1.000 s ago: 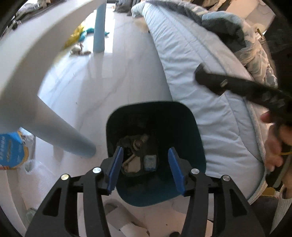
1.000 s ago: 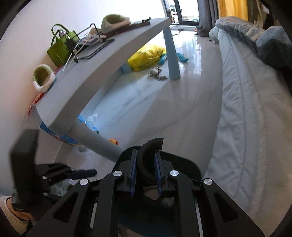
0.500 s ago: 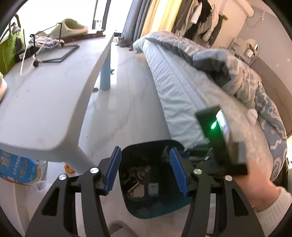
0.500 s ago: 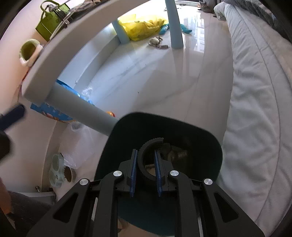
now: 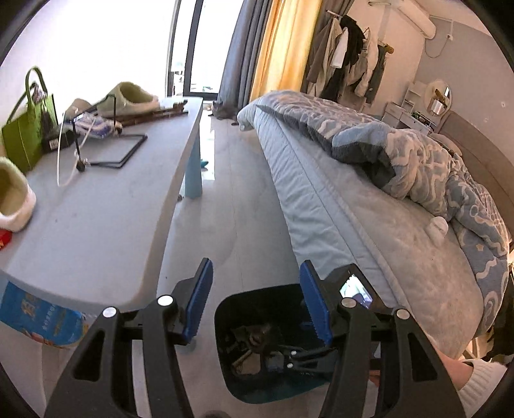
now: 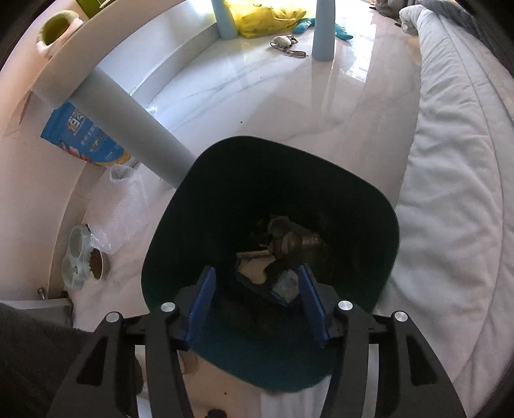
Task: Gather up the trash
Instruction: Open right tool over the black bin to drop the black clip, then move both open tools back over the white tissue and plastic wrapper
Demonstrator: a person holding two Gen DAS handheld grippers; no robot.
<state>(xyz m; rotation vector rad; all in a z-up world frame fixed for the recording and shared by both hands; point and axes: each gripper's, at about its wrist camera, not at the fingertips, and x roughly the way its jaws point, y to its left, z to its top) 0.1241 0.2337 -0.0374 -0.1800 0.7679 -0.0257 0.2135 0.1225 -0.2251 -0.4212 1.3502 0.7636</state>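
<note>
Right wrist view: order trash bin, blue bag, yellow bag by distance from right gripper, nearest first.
From the right gripper:
1. Trash bin, directly below the open jaws.
2. Blue bag, upper left, beside the table leg.
3. Yellow bag, far top, on the floor past the table legs.

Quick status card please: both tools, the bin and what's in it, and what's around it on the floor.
left tool: open, nothing between the blue pads, raised over the floor beside the grey table
right tool: open, empty, poised above the bin mouth
bin: dark teal plastic trash bin, on the white floor between table and bed
bin contents: mixed scraps at the bottom, items hard to identify
nearby floor: blue printed bag by the table leg, pale green pet bowl
</note>
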